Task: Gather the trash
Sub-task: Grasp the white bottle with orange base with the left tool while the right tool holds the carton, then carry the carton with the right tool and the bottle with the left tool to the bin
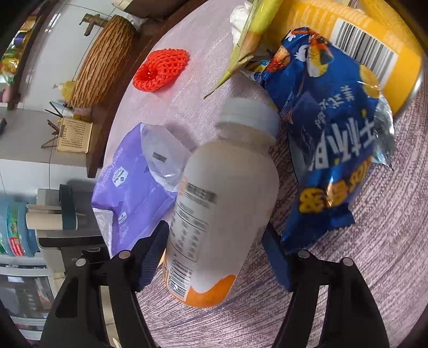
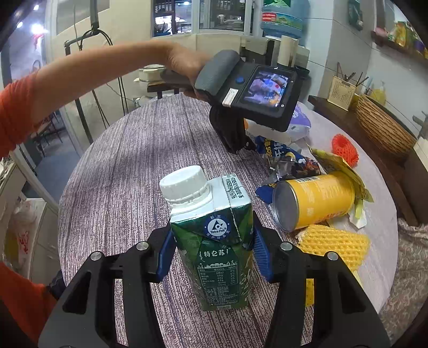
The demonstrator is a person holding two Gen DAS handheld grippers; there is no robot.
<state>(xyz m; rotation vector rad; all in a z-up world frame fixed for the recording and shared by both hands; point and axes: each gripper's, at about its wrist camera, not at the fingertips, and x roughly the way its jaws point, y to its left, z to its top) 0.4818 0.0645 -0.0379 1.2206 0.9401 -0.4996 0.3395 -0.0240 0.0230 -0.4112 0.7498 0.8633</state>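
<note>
A white bottle [image 1: 222, 192] with an orange base and a white cap lies tilted between the fingers of my left gripper [image 1: 215, 233]; both blue pads sit against its sides. In the right wrist view my right gripper [image 2: 212, 238] is shut on a green milk carton [image 2: 216, 257] with a white screw cap, held upright over the table [image 2: 128, 187]. More trash lies beside the bottle: a blue snack bag [image 1: 321, 133], a yellow can [image 1: 374, 53] on its side and a purple pouch [image 1: 133, 187].
A red foam net [image 1: 160, 69], a yellow-green wrapper [image 1: 248, 40] and white tissue [image 1: 238, 18] lie farther back. A yellow foam net [image 2: 334, 246] lies by the can [image 2: 318, 200]. A wicker basket [image 2: 382, 128] stands on a wooden shelf past the round table's edge.
</note>
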